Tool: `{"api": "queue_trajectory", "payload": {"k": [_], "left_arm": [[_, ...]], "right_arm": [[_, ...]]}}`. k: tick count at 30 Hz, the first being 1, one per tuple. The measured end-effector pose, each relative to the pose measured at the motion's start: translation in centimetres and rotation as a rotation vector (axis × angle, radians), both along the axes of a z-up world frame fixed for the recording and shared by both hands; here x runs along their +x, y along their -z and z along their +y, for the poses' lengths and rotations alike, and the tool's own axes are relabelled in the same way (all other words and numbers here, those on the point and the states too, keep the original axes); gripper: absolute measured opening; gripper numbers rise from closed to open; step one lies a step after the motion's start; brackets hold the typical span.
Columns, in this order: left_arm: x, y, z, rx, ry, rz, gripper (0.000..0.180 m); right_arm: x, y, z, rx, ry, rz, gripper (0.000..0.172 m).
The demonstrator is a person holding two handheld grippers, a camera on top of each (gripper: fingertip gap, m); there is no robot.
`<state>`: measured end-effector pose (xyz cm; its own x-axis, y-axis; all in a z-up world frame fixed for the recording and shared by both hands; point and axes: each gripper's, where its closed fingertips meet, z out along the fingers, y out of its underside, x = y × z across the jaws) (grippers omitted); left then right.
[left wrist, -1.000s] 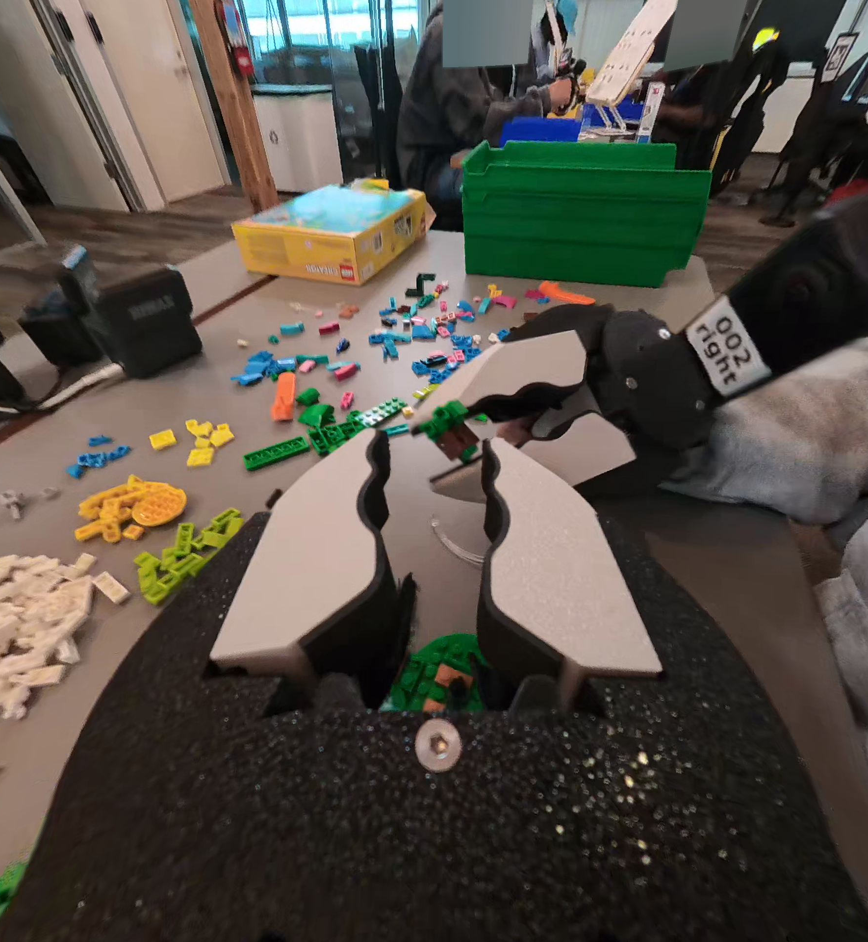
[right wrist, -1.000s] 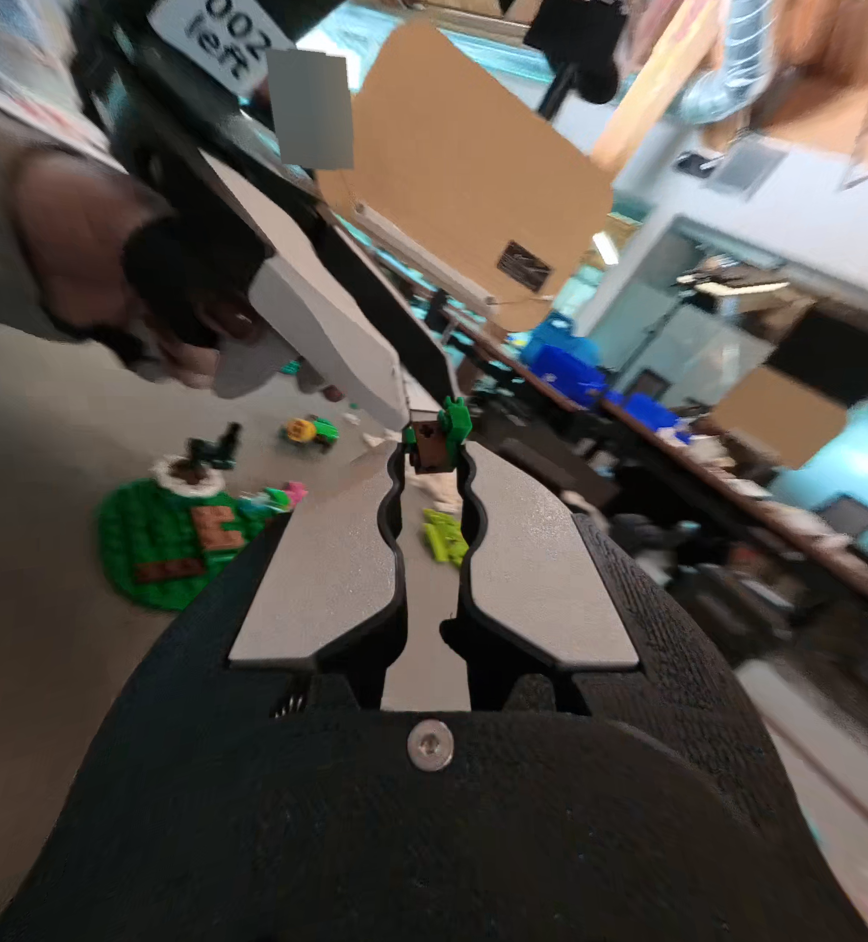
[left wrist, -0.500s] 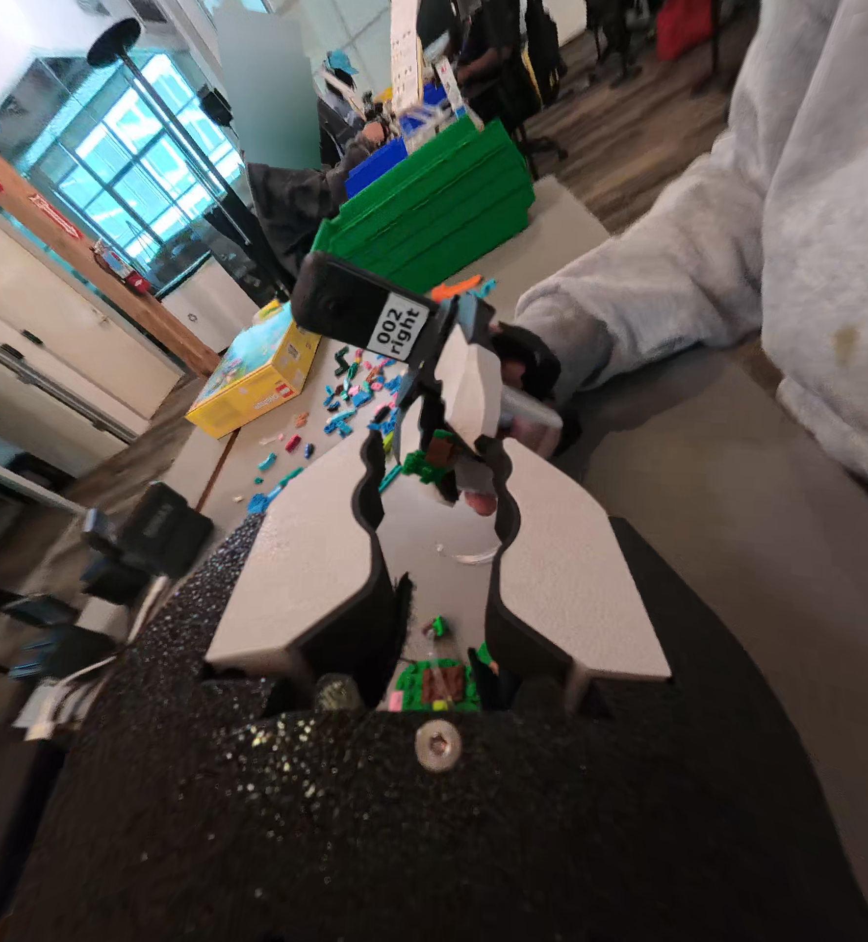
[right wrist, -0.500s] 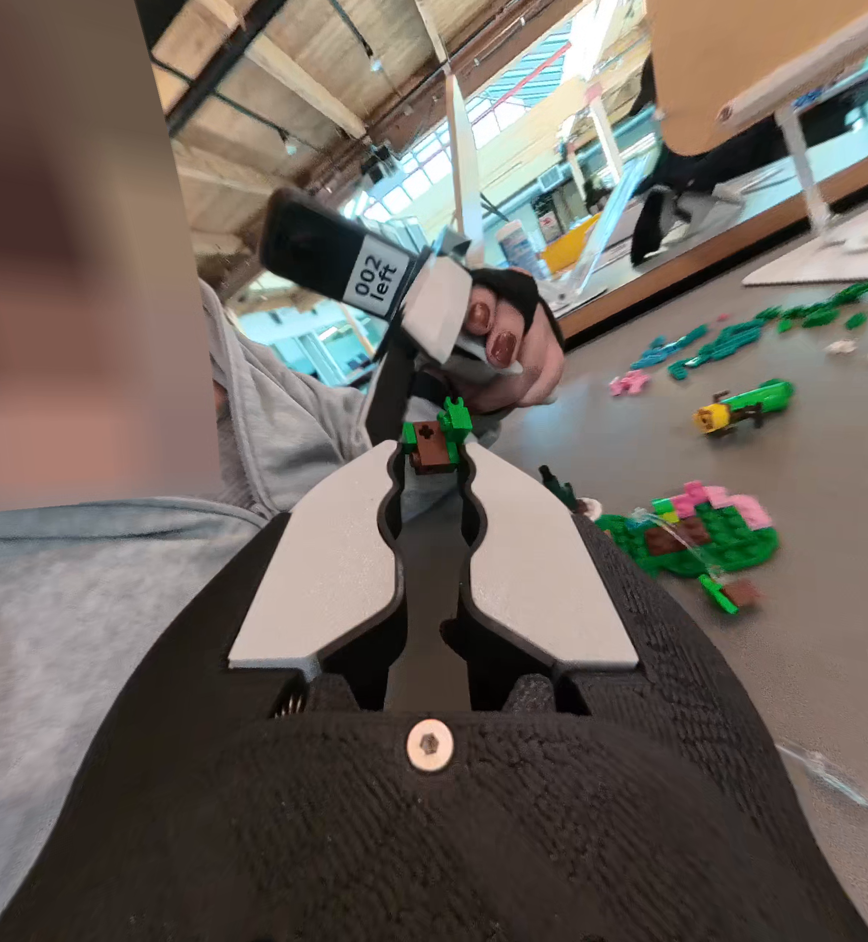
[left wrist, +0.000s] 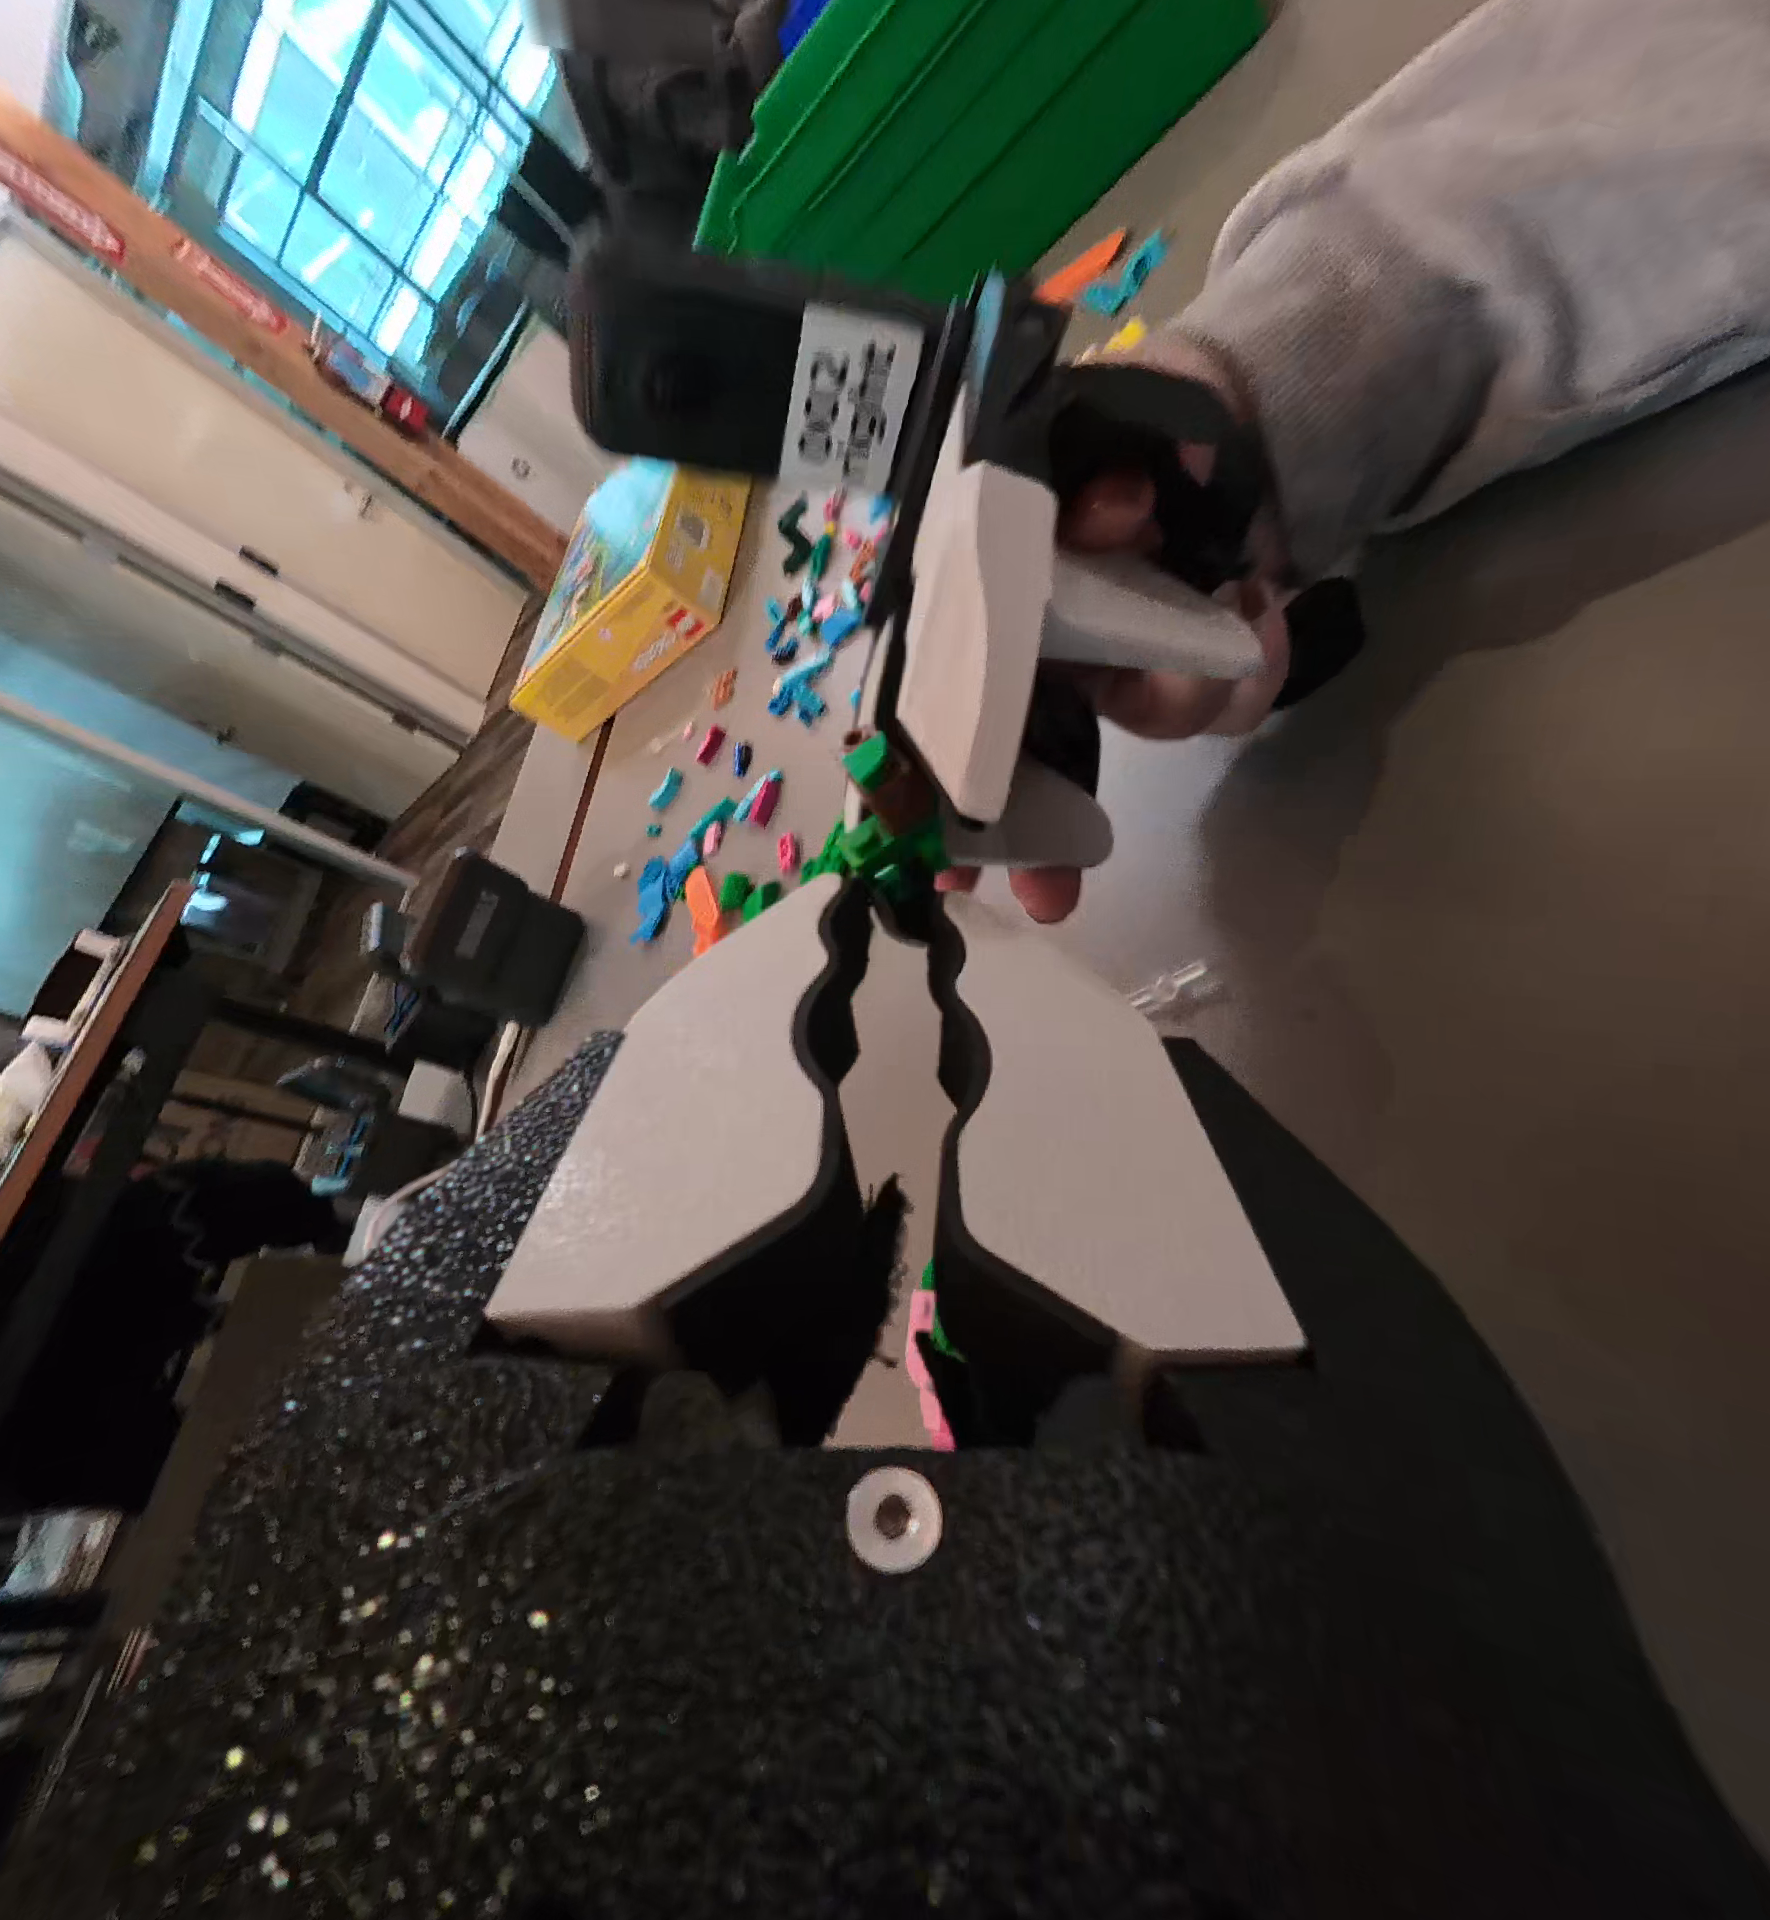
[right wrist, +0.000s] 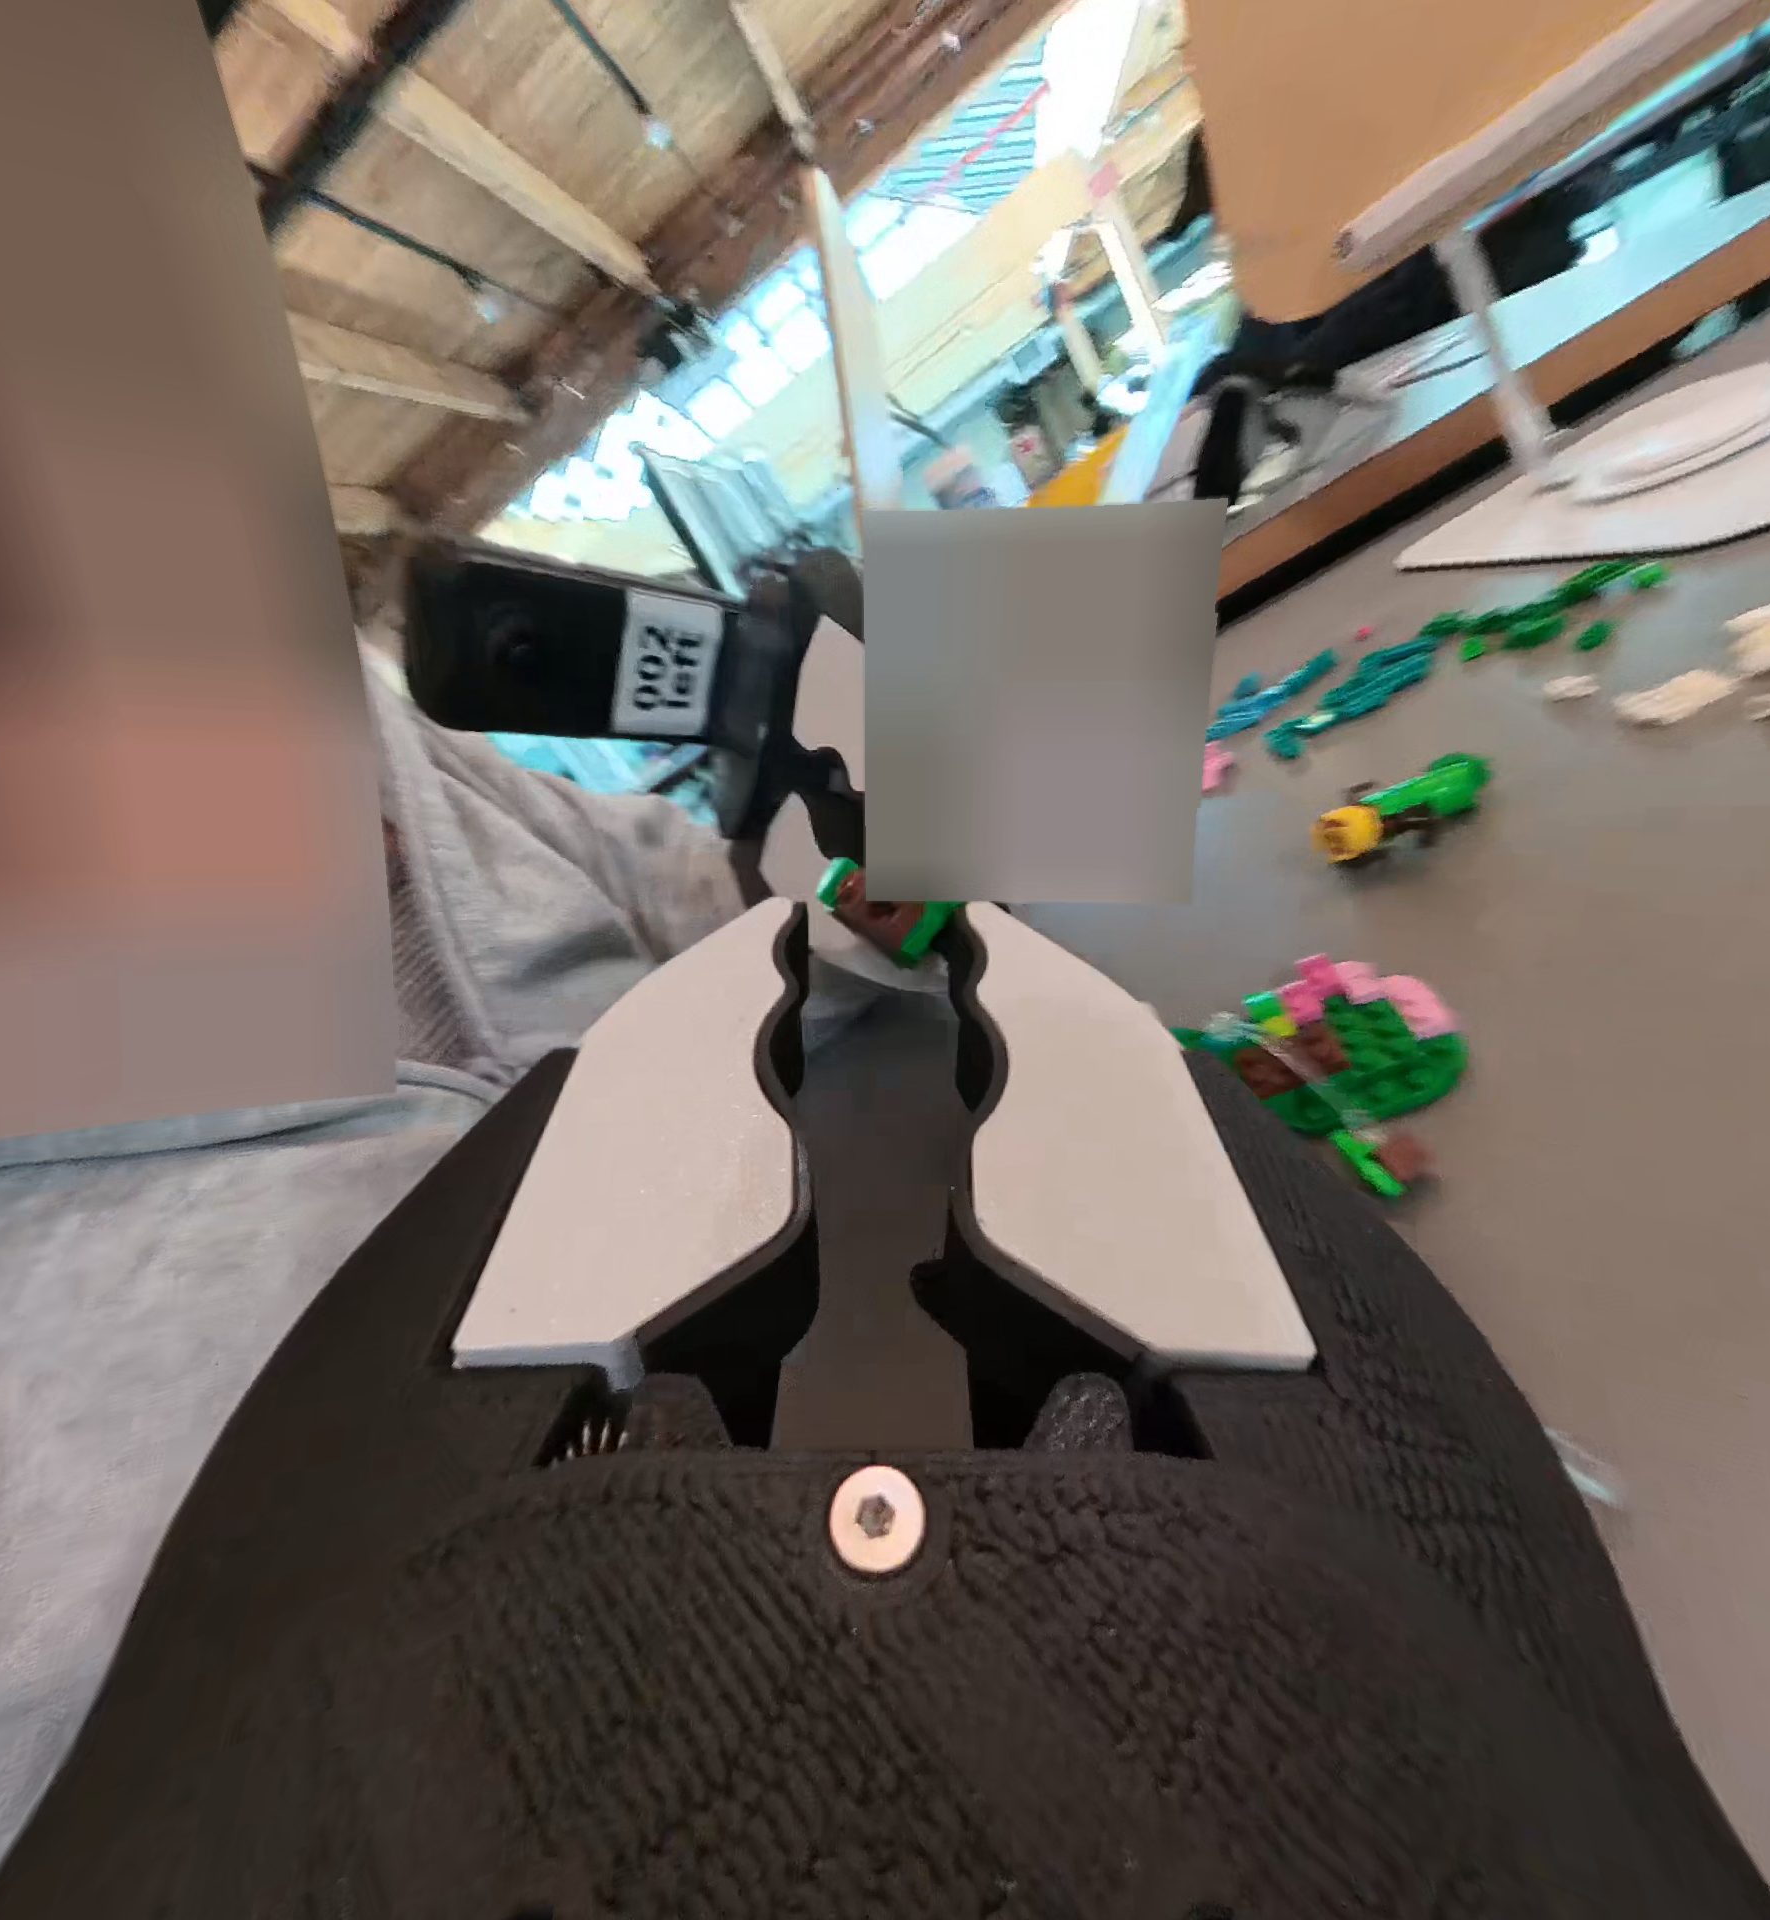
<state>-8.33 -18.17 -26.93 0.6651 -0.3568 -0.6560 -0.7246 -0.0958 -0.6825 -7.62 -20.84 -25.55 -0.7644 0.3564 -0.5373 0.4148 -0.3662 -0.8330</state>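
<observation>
Left wrist view: left gripper (left wrist: 896, 914) fingers seen narrowly apart, tips at green-and-brown brick piece (left wrist: 886, 821); whether clamped cannot be told. Piece also met by right gripper (left wrist: 922, 800).

Right wrist view: right gripper (right wrist: 881, 925) fingers parted; piece (right wrist: 886, 920) touched on one side only, raised above grey table (right wrist: 1587, 1195). Round green brick plate (right wrist: 1369, 1060) lying nearby.

glossy plastic bricks (left wrist: 796, 681) | matt grey table (left wrist: 1483, 935) | fleecy cloth sleeve (left wrist: 1483, 312) (soft-looking)

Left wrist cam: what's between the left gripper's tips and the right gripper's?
A small green-and-brown brick piece sits at the fingertips of both the left gripper and the right gripper. The left wrist view shows it best. In the right wrist view it is partly hidden.
</observation>
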Motion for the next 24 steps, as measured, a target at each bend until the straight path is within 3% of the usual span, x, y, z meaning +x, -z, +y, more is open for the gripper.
{"api": "queue_trajectory", "payload": {"k": [1,4,9,13,15,19,24], "left_arm": [[-0.3,0.4,0.2,-0.017,-0.027,0.015,0.011],[-0.5,1.1,0.5,-0.040,-0.049,0.049,0.011],[-0.8,1.9,0.8,-0.071,-0.072,0.046,0.010],[-2.7,2.6,0.7,-0.089,-0.177,0.063,0.015],[-3.0,2.9,0.2,-0.109,-0.189,0.005,0.018],[-2.6,3.1,-0.9,-0.150,-0.171,-0.145,0.025],[-1.3,3.3,-1.2,-0.198,-0.116,-0.260,0.032]], "right_arm": [[-0.3,0.4,0.2,0.072,0.046,0.019,0.026],[-0.7,1.5,0.4,0.253,0.136,0.069,0.023],[-0.9,2.3,0.9,0.341,0.169,0.069,0.022],[-1.3,2.9,3.7,0.489,0.295,0.096,0.027],[-0.7,3.4,5.5,0.579,0.337,0.085,0.028],[2.0,6.9,7.6,0.818,0.302,-0.065,0.031],[3.3,10.4,7.4,0.966,0.220,-0.172,0.036]]}}
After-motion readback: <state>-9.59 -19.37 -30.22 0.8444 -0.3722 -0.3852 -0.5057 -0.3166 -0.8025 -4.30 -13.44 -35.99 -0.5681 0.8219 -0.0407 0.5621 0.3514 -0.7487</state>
